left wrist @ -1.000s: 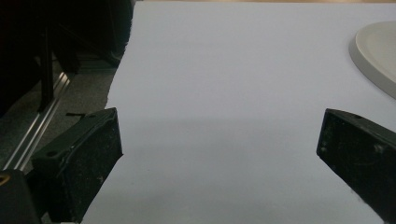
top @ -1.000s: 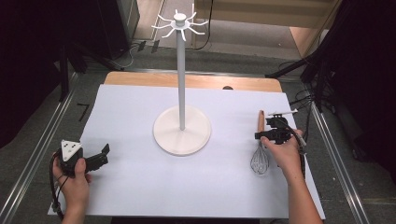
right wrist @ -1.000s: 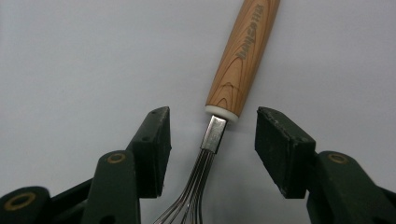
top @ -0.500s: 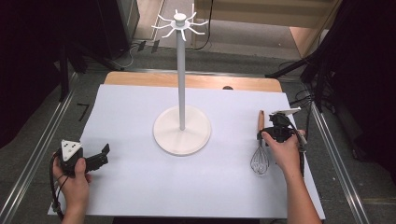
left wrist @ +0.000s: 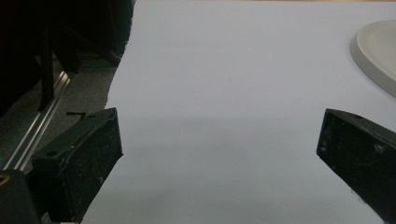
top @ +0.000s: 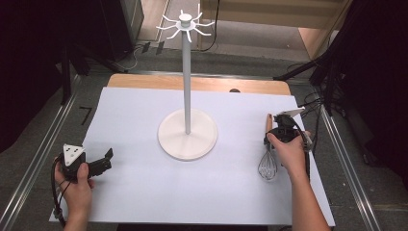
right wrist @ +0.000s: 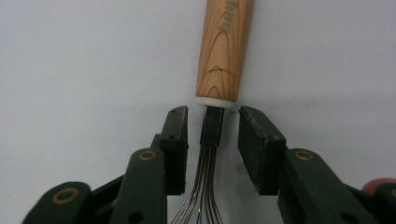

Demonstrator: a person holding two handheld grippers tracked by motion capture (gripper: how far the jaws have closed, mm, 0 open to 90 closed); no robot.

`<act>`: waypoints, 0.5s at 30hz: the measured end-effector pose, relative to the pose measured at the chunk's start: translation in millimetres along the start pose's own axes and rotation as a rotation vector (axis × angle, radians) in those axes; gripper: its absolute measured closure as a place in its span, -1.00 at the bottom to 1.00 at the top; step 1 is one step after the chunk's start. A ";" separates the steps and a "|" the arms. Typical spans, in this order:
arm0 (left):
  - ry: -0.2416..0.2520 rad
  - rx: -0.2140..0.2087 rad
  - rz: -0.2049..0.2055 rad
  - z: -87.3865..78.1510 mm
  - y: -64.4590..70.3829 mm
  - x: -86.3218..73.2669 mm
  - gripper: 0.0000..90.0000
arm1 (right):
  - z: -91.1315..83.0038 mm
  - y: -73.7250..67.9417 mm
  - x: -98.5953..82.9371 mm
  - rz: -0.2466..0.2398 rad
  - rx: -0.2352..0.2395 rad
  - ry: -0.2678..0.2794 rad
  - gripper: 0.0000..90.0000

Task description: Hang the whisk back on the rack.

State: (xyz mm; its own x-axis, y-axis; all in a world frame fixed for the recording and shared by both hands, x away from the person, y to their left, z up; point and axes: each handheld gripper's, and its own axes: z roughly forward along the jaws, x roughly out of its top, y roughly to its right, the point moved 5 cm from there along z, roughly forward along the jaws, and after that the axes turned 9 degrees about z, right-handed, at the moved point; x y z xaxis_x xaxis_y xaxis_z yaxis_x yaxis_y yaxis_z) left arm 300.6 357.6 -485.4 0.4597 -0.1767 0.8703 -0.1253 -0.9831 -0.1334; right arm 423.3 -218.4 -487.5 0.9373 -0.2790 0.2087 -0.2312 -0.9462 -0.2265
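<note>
Surface: white sheet [top: 144, 192] covered the table [top: 202, 84], with dark floor and metal rails to either side.
Stand: white hook stand [top: 187, 134] stood upright at mid-sheet on its round base.
Whisk: whisk [top: 268, 154] lay flat at the right of the sheet, wooden handle [right wrist: 224, 51] pointing away from the person, wires toward them.
Right gripper: right gripper [right wrist: 212, 128] straddled the whisk's dark neck just below the handle, jaws apart with a gap on each side (no contact yet).
Left gripper: left gripper [left wrist: 219, 149] sat low near the sheet's left edge, jaws wide apart, holding nothing.
Risk: judged likely that closing on the narrow neck could pinch wires or let the whisk pivot and droop.
Cause: the neck was slimmer than the jaw pads.
</note>
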 end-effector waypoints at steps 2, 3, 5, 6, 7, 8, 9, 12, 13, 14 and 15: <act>0.000 -0.001 0.003 0.0 0.1 0.0 -0.99 | -0.1 0.6 1.3 0.011 0.000 -0.016 0.50; -0.001 0.000 0.002 0.0 0.0 0.0 -0.99 | -0.5 0.3 2.4 0.030 -0.009 -0.025 0.58; -0.003 0.000 0.002 0.2 -0.1 0.0 -0.99 | -0.6 0.3 2.6 0.029 -0.011 -0.028 0.58; -0.003 -0.001 0.001 0.2 -0.2 0.0 -0.99 | -0.7 -0.2 3.3 0.033 -0.017 -0.036 0.61; -0.003 -0.001 0.001 0.2 -0.3 0.0 -0.99 | -0.7 -0.2 3.3 0.033 -0.017 -0.036 0.61; -0.003 -0.001 0.000 0.2 -0.3 0.0 -0.99 | -0.2 0.2 3.8 0.028 -0.023 -0.037 0.62; -0.003 -0.001 -0.001 0.3 -0.3 0.0 -0.99 | 1.3 -0.7 4.0 0.037 -0.028 -0.052 0.63; -0.002 -0.002 -0.003 0.4 -0.3 0.0 -0.99 | 2.8 -0.8 4.1 0.035 -0.029 -0.064 0.64; -0.002 -0.002 -0.003 0.4 -0.3 0.0 -0.99 | 3.5 -1.6 3.7 0.040 -0.026 -0.072 0.68; -0.001 -0.003 -0.003 0.5 -0.4 0.1 -0.99 | 4.5 -1.6 3.3 0.030 -0.022 -0.078 0.69; -0.002 -0.003 -0.003 0.5 -0.3 0.1 -0.99 | 5.1 -2.6 2.7 0.030 -0.019 -0.086 0.73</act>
State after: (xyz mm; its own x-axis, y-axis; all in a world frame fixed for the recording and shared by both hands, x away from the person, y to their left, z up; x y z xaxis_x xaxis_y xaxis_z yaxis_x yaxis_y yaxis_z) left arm 301.1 357.8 -485.5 0.4618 -0.1741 0.8697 -0.1262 -0.9835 -0.1299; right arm 427.8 -215.8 -491.2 0.9485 -0.2933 0.1194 -0.2640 -0.9406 -0.2135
